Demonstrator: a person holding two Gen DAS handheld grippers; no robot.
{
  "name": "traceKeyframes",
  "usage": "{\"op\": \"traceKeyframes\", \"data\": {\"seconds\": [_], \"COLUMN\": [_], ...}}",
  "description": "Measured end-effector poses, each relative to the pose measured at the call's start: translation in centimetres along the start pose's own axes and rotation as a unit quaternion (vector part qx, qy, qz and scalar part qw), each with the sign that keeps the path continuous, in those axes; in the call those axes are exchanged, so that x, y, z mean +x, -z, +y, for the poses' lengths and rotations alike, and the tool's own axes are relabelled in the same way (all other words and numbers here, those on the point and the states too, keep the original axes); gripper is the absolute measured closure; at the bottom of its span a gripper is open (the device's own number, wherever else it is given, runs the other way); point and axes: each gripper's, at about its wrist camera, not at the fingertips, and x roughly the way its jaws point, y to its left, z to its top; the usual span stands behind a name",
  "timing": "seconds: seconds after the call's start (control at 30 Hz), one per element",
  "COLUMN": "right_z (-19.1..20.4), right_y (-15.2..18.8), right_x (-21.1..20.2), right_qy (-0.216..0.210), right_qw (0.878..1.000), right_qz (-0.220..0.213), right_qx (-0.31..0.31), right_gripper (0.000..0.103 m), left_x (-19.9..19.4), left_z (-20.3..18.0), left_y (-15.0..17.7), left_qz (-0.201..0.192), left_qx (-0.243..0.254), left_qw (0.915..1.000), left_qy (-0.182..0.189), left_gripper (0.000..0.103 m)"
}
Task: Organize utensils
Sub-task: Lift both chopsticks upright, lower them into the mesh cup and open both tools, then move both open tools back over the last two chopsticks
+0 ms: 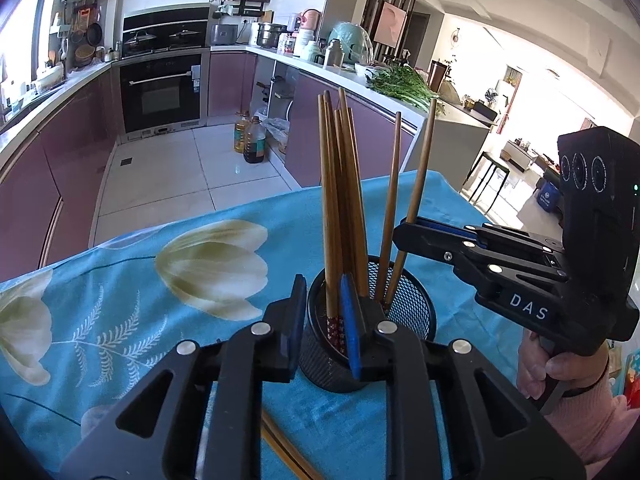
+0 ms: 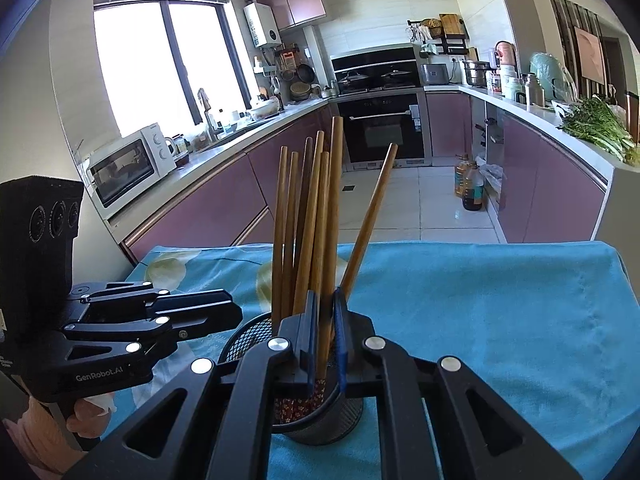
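Note:
A black mesh cup (image 1: 404,312) stands on the blue flowered cloth (image 1: 160,304) and holds several wooden chopsticks (image 1: 340,200). My left gripper (image 1: 322,324) is shut on the cup's near rim, one finger inside and one outside. My right gripper (image 1: 408,226) comes in from the right and is shut on one chopstick (image 1: 420,172) whose lower end is in the cup. In the right wrist view the right gripper (image 2: 325,332) pinches that chopstick (image 2: 330,208) above the cup (image 2: 244,340), with the left gripper (image 2: 224,308) at the left.
Two loose chopsticks (image 1: 284,452) lie on the cloth under my left gripper. The table's far edge (image 2: 440,245) drops to the kitchen floor. Purple cabinets, an oven and oil bottles (image 1: 250,140) stand beyond.

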Motion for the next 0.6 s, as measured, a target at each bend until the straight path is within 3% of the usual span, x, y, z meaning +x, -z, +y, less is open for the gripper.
{"op": "traceKeyframes", "data": {"seconds": [0.33, 0.6], "right_z": [0.7, 4.0], "right_y": [0.2, 2.4], "right_x": [-2.4, -5.7], "right_qy": [0.014, -0.054], "right_qw": [0.999, 0.996], "right_qz": [-0.035, -0.042], "right_qx": [-0.002, -0.052], "right_gripper": [0.09, 0.08], "left_x": [-2.6, -4.3], "left_z": [1.3, 2.9], "left_y": [2.4, 5.8], "left_qz": [-0.029, -0.028], "left_qx": [-0.011, -0.019], "left_qw": [0.9993, 0.9982], "left_qy": [-0.018, -0.05], "left_gripper": [0.077, 0.074]}}
